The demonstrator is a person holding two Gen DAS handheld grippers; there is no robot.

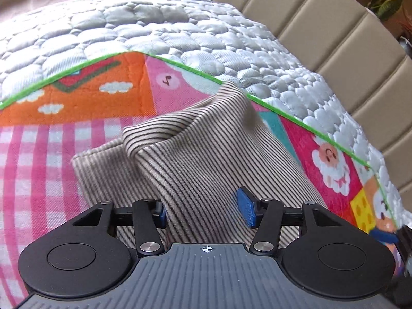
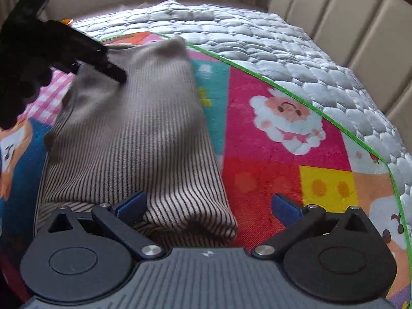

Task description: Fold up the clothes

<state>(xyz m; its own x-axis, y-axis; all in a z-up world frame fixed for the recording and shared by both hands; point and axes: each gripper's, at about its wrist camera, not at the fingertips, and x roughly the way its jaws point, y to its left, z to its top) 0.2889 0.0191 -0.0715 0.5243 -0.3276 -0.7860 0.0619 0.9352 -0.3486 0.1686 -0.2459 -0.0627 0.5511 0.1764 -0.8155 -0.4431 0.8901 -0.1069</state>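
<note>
A beige garment with thin dark stripes [image 1: 195, 159] lies folded and bunched on a colourful cartoon play mat [image 1: 46, 154]. In the left wrist view my left gripper [image 1: 203, 209] hangs low over the cloth with its blue pads [image 1: 247, 208] apart. The striped fabric fills the gap, and the right pad's face is bare. In the right wrist view the garment [image 2: 134, 134] stretches away, and my right gripper [image 2: 209, 206] stands wide open over its near right corner. The left gripper [image 2: 113, 73] shows there as a dark shape at the garment's far left part.
The mat [image 2: 270, 175] has a green edge and lies on a grey quilted bed cover [image 1: 159, 25]. A beige padded headboard [image 1: 334, 33] runs along the right. A leafy plant [image 1: 386, 2] stands beyond it.
</note>
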